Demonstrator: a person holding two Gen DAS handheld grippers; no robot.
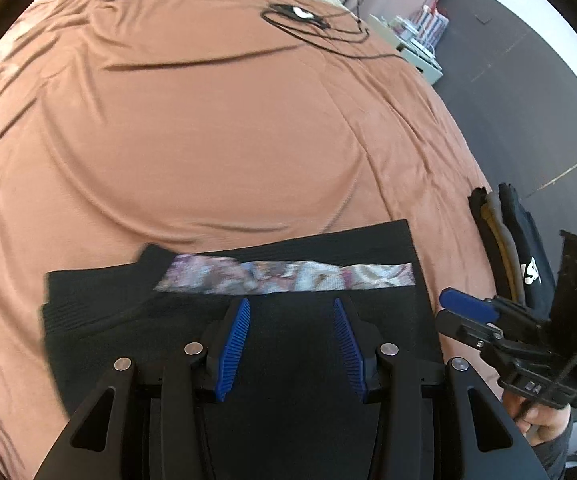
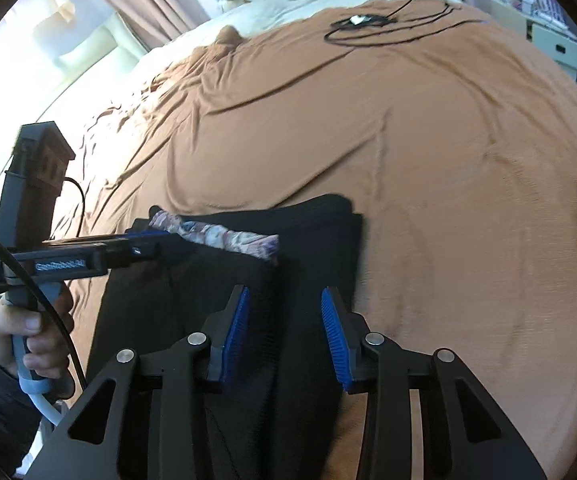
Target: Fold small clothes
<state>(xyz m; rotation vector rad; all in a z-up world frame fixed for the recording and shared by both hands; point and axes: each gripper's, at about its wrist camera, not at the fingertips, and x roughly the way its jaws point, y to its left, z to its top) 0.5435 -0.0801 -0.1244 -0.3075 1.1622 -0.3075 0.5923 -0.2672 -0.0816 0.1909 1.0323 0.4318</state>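
The black garment (image 1: pixel 248 280) lies flat on the bed (image 1: pixel 208 140), its long axis running sideways, directly beneath both tools: the left tool (image 1: pixel 291 300) and right tool (image 2: pixel 284 290) each hover part-open and empty, the right nearer its right-hand edge.

No legible text; gripper label (image 2: pixel 61 266) blurred.

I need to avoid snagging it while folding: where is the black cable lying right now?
The black cable lies coiled at the far end of the brown bedspread, near the pillows, well beyond the black garment in both wrist views.
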